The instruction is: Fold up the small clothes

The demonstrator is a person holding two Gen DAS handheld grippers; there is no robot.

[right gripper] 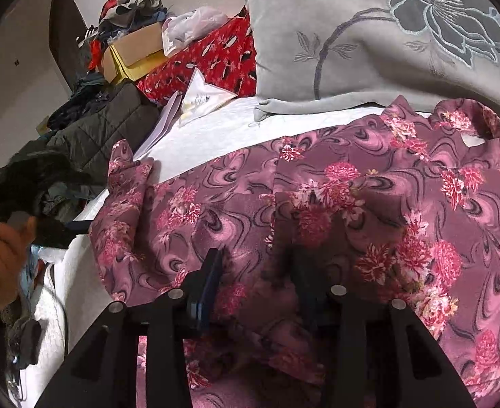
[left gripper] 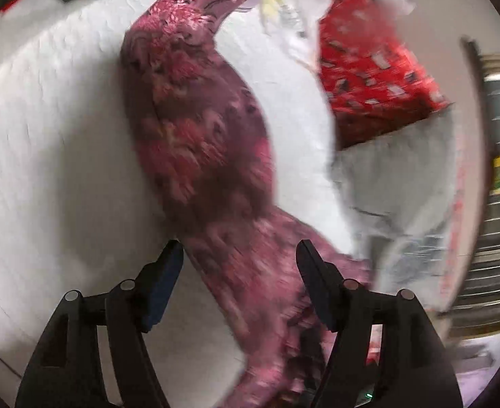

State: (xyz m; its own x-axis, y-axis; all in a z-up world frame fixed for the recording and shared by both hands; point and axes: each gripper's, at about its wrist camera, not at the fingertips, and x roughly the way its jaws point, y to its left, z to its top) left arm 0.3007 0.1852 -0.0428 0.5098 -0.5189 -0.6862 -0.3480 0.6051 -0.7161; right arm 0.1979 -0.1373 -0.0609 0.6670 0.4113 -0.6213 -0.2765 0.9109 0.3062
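A mauve garment with pink flower print [right gripper: 368, 204] lies spread on the white bed cover [right gripper: 216, 132]. In the left wrist view it shows as a long blurred strip [left gripper: 202, 142] running from the far end down between the fingers. My left gripper [left gripper: 239, 255] is open, its jaws apart on either side of the cloth, and nothing is pinched. My right gripper [right gripper: 253, 261] is open just over the garment, the left finger [right gripper: 209, 282] clear to see and the right finger partly under a fold.
A grey flowered pillow [right gripper: 368, 34] lies behind the garment. A red patterned cloth [right gripper: 212, 64], a cardboard box [right gripper: 134, 51], papers [right gripper: 202, 98] and dark clothes [right gripper: 103, 125] crowd the far left. The person's hand [right gripper: 1, 248] is at the left edge.
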